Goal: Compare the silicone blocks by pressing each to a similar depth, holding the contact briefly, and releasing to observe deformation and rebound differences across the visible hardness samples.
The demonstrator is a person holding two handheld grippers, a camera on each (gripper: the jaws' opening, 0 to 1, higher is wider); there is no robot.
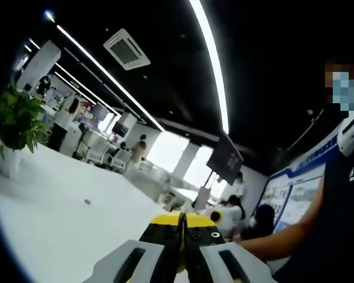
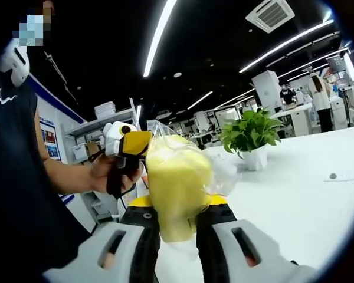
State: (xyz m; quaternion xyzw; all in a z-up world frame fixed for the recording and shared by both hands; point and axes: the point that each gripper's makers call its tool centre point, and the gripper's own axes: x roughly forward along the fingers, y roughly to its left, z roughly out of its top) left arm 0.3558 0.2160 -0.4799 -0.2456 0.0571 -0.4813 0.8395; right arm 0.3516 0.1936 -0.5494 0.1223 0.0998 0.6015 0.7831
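Observation:
A pale yellow silicone block (image 2: pixel 176 177) in a clear plastic bag stands upright between the jaws of my right gripper (image 2: pixel 177 205), which is shut on it above the white table (image 2: pixel 295 200). The bag's loose plastic bulges out to the right of the block. In the right gripper view, my left gripper (image 2: pixel 131 146) is held in a person's hand (image 2: pixel 103 174) just left of the bag's top; whether it touches the bag is unclear. In the left gripper view, my left gripper (image 1: pixel 182 223) has its yellow-tipped jaws closed together, with nothing visible between them.
A potted plant (image 2: pixel 251 132) (image 1: pixel 17 121) stands on the white table (image 1: pixel 59 206). A small round mark (image 2: pixel 333 175) lies on the tabletop. A person in a dark top (image 1: pixel 336 224) (image 2: pixel 17 177) stands close beside the grippers. A dark monitor (image 1: pixel 225 158) hangs behind.

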